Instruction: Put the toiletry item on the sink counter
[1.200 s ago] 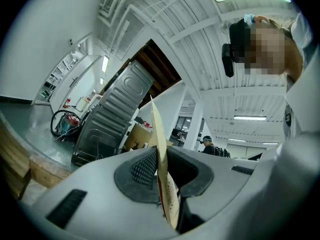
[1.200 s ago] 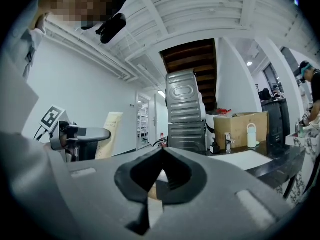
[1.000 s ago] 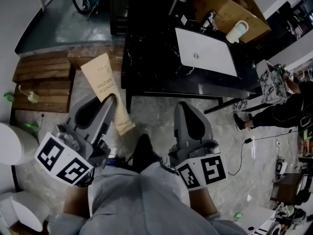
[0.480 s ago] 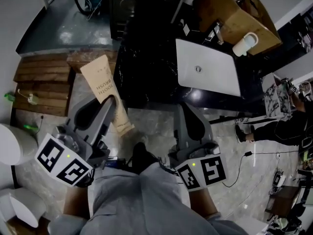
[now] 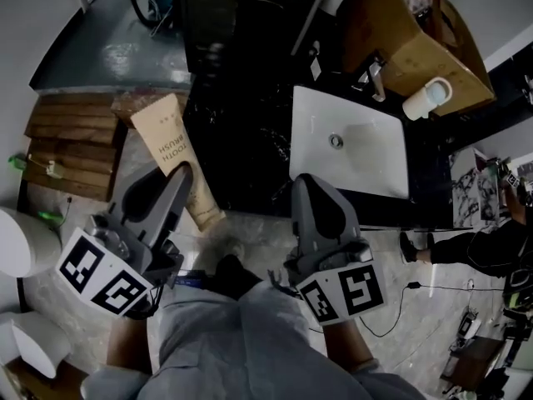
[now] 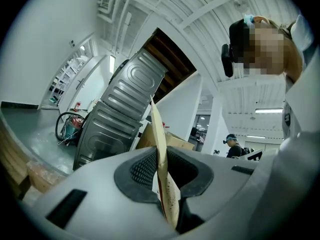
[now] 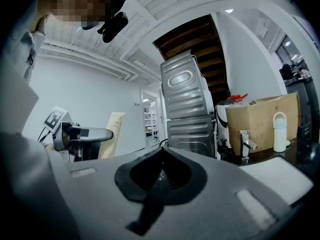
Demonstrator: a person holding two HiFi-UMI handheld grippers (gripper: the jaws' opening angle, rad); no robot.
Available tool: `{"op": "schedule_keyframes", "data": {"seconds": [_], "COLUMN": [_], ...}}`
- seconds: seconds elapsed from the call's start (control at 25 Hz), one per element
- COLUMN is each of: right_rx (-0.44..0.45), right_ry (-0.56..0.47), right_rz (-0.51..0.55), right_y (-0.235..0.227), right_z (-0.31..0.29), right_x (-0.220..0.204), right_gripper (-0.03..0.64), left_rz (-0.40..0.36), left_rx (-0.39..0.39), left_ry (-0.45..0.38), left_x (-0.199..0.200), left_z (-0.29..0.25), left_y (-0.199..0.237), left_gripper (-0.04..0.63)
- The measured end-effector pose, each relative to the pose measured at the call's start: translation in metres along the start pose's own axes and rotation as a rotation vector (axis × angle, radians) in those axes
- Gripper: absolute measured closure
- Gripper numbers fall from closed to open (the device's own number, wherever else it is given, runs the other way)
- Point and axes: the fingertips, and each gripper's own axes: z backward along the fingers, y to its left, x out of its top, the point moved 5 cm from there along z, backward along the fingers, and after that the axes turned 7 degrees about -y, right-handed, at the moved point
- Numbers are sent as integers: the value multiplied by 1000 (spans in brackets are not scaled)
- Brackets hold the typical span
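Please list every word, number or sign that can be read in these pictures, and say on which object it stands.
"TOOTH BRUSH": on the tan pack held in the left gripper, head view.
Small print on the same pack, right gripper view: too small to read.
Marker cubes: black-and-white square patterns only, no words.

Head, right gripper views share sink (image 5: 371, 161)

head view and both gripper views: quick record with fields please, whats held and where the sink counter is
left gripper: shut on toothbrush pack
right gripper: shut, nothing between the jaws
toothbrush pack: tan, flat, left of the counter, not yet on it
sink counter: black, ahead of both grippers
basin: white, set in the counter
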Motion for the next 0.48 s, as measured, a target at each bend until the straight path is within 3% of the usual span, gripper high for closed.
{"op": "schedule_keyframes", "data": {"seconds": [0.48], "right_rx": [23], "right_ry": [20], "right_rz": [-25], "right_y": [-36], "right_z": [-25], "right_x": [-5], "right_gripper": [620], "left_rz": [-8], "left_rx": [23], "left_ry": [14], "left_x": [5], "left_z": [-40], "left_y": [2], "left_gripper": [538]}}
